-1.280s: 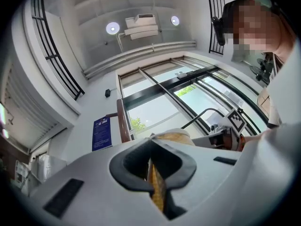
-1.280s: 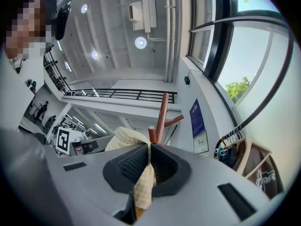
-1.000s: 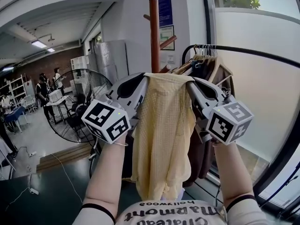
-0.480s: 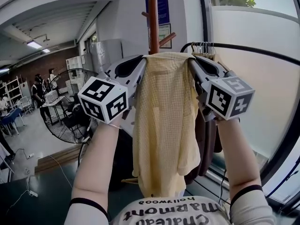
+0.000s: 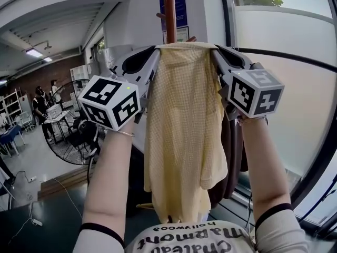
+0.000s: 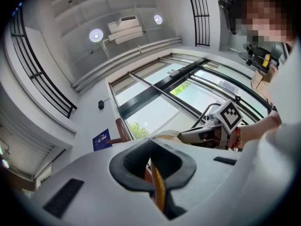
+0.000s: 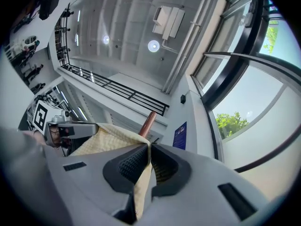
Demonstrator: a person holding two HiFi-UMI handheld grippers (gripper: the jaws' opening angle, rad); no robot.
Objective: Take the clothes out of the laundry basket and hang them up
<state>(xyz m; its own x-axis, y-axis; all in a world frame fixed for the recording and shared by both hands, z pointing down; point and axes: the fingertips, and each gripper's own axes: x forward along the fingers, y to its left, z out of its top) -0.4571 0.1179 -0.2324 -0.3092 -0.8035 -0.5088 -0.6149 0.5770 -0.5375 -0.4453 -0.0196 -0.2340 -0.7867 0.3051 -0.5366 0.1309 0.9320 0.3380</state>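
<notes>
A pale yellow checked shirt (image 5: pixel 181 130) hangs stretched between my two grippers, held high in front of a brown wooden coat stand (image 5: pixel 170 9). My left gripper (image 5: pixel 156 49) is shut on the shirt's left top corner, and a yellow fold of the shirt (image 6: pixel 158 192) shows pinched between its jaws. My right gripper (image 5: pixel 214 48) is shut on the right top corner, where the cloth (image 7: pixel 143 182) runs down through its jaws. The wooden post (image 7: pixel 146 123) rises just beyond the shirt's top edge. No laundry basket is in view.
A black clothes rail (image 5: pixel 295 58) runs along the frosted window at right, with dark brown garments (image 5: pixel 234 152) hanging behind the shirt. A large floor fan (image 5: pixel 73 125) stands at left. People and tables are far off at the left.
Both grippers have lifted the shirt upward; its top edge now sits near the upper part of the wooden post, above the rail's height.
</notes>
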